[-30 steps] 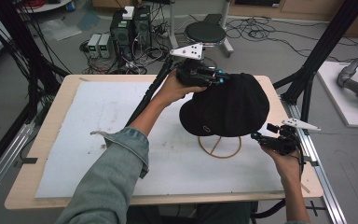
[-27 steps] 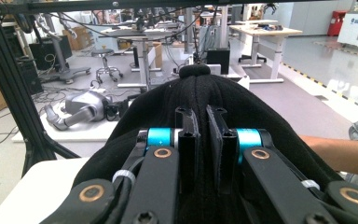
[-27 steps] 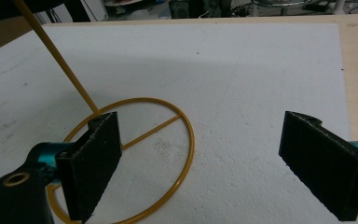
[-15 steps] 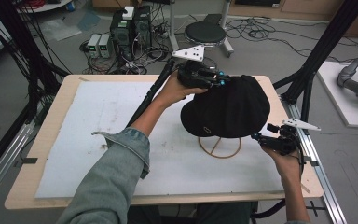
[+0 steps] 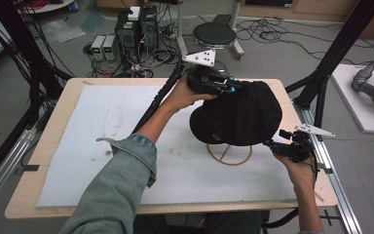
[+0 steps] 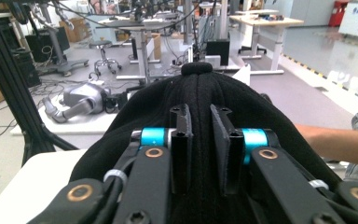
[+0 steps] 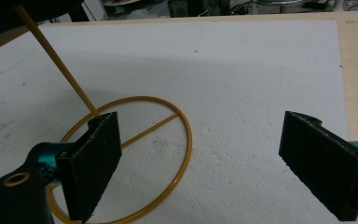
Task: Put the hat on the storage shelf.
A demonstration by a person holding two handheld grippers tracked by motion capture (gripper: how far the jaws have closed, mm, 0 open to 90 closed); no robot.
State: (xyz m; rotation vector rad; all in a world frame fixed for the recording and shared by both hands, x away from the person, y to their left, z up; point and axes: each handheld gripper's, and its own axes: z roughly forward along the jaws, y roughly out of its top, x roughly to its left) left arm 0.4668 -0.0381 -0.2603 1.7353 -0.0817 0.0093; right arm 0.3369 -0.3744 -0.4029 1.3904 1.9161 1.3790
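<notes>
1 black cap (image 5: 241, 114), crown fabric pinched btwn left gripper (image 6: 200, 135) jaws. 1 yellow wire stand (image 7: 121, 140): 1 ring base, 1 stem, sits partly behind right gripper's (image 7: 214, 163) one jaw, ring reaching into gap btwn jaws. 2 grippers, 2 jaws ea. 1 white foam sheet (image 5: 102, 126) under right jaws. 1 wooden table (image 5: 53, 141). 1 stool (image 5: 214, 34) on floor, well beyond left jaws.

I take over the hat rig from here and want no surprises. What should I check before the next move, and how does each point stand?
1. Left gripper pinching the black cap's crown: ok.
2. Right gripper open and empty: ok.
3. Stand's gold ring base flat on the white foam sheet: ok.
4. Cap seated on the stand: cannot tell.
5. Right gripper apart from the ring: cannot tell.
</notes>
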